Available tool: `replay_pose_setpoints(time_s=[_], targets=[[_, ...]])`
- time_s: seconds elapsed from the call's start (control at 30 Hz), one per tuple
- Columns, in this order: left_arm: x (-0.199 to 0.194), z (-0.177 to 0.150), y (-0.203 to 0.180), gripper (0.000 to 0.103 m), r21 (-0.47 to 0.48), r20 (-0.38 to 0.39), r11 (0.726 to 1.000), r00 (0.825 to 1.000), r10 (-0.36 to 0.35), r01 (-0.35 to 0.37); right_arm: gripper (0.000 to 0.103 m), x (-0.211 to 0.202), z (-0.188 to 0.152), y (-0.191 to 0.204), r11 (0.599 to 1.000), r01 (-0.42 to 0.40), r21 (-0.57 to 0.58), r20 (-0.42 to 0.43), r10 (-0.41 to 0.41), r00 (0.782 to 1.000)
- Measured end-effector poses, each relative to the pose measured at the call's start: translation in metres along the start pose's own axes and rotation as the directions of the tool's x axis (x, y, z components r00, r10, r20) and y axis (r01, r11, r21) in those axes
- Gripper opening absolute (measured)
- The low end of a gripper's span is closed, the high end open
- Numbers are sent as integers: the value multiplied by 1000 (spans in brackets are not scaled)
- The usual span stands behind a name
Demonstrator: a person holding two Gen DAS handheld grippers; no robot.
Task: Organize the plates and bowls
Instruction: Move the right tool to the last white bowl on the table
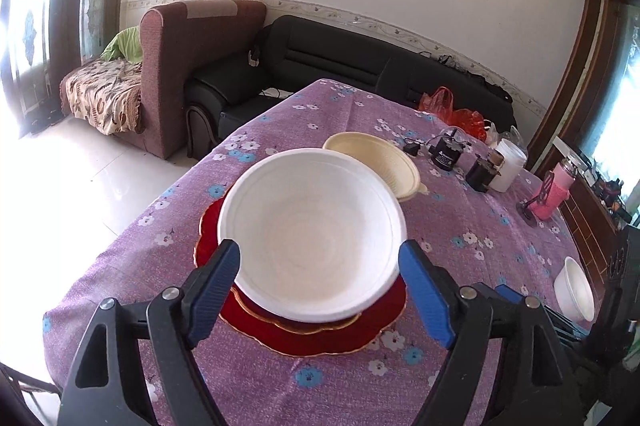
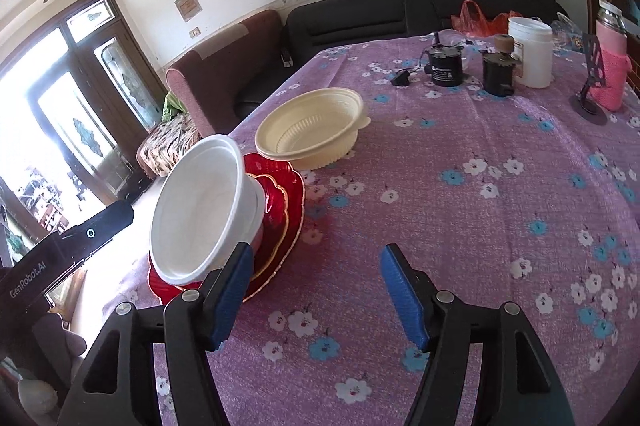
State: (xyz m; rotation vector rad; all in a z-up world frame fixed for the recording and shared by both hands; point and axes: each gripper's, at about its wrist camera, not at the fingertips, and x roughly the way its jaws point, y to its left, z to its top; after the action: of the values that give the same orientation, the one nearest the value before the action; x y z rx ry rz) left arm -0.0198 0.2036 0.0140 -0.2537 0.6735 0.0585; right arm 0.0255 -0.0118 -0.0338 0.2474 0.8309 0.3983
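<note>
A white bowl sits tilted on a stack of red gold-rimmed plates on the purple flowered tablecloth. My left gripper is open, its blue fingers on either side of the bowl's near rim. A cream bowl stands just behind. In the right wrist view the white bowl leans on the red plates, with the cream bowl beyond. My right gripper is open and empty over the cloth, to the right of the plates. Another small white bowl sits at the right.
At the table's far right stand two black devices, a white jar, a pink bottle and a red plastic bag. Sofas stand behind the table. The table's left edge drops off to the floor.
</note>
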Motion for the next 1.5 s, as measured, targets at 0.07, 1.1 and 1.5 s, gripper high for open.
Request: replay_pose_setpoints(time_s=[0.07,1.1,1.5], targets=[[-4,-5,-14,84,35,8,999,1000,3,-3,71,-7,-4,-8,1000,2,16,5,-2,1000],[14,-50,-140,92,376,-10,926,999,37,-30,71,-99,-22,-162,956,113,269,169,-163,972],[28,-52,-180,92,431,-43,902,999,15,5,75,-156,-5,-225,918,225,326,265,-317,911]])
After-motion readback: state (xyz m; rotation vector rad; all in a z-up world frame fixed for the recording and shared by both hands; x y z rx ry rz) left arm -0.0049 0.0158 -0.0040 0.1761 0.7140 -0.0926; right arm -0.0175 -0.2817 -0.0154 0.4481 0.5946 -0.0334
